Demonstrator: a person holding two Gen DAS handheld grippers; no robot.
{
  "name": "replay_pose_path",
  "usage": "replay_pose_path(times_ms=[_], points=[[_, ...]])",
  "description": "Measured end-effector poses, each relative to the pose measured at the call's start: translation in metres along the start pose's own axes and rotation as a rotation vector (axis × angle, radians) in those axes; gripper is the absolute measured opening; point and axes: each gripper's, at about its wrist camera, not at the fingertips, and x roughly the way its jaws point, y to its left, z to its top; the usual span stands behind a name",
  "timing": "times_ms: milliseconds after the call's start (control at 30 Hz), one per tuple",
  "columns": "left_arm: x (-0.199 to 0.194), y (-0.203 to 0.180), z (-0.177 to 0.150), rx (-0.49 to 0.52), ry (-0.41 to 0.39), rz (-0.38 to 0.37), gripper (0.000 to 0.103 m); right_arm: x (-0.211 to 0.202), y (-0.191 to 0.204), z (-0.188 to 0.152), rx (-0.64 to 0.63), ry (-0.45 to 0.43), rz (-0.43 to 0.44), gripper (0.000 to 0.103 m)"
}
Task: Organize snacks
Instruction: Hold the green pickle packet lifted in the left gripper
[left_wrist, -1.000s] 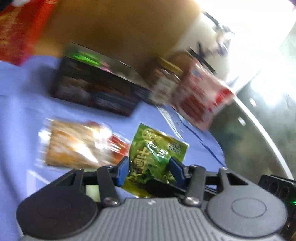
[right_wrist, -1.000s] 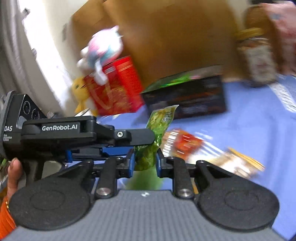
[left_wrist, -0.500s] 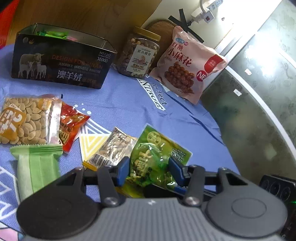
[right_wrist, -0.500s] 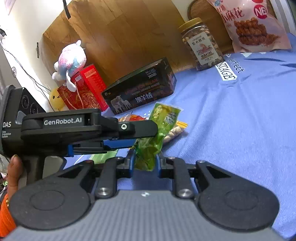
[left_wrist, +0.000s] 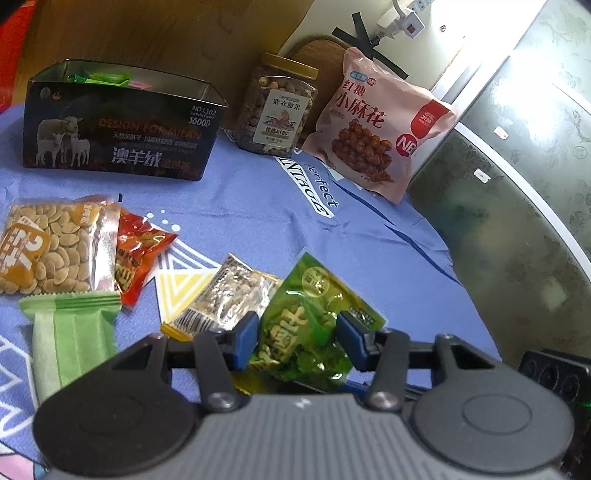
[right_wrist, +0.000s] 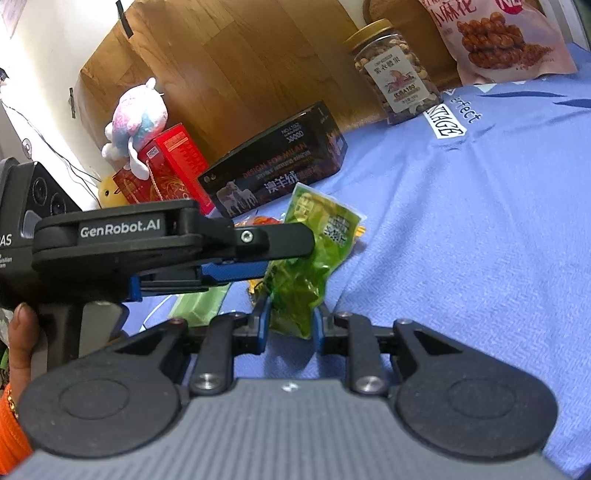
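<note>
Both the left gripper (left_wrist: 297, 341) and right gripper (right_wrist: 290, 321) are clamping the green packet (left_wrist: 308, 325); four packets are lying unsorted on the worktop (left_wrist: 251, 206) outside the partly filled tin (left_wrist: 118, 122).

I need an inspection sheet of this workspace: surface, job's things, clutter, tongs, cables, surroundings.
Surface: blue printed cloth on the table.
Job's things: green snack packet; open black tin; nut jar; pink bag; loose packets.
Clutter: plush toy, red box.
Tongs: left tongs and right tongs both grip the green packet.
Cables: power strip on wall.
Surroundings: wooden panel.
</note>
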Motion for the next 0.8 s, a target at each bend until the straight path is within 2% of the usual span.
replay_pose_path(times_ms=[133, 267, 400, 567, 800], points=[[-0.004, -0.005, -0.001, 0.005, -0.011, 0.010, 0.047, 0.002, 0.002, -0.002, 0.001, 0.005, 0.000, 0.025], [-0.014, -0.009, 0.002, -0.013, -0.028, -0.028, 0.047, -0.005, 0.011, 0.000, -0.044, -0.010, -0.007, 0.023], [-0.018, -0.031, 0.003, 0.053, -0.053, -0.030, 0.048, -0.023, 0.015, 0.002, -0.062, -0.063, -0.005, 0.023], [-0.005, -0.043, -0.001, 0.057, -0.029, -0.037, 0.047, -0.033, 0.007, -0.002, -0.042, -0.094, -0.036, 0.023], [0.013, -0.042, -0.009, 0.040, 0.027, -0.029, 0.047, -0.033, -0.012, -0.010, 0.029, -0.052, -0.048, 0.023]])
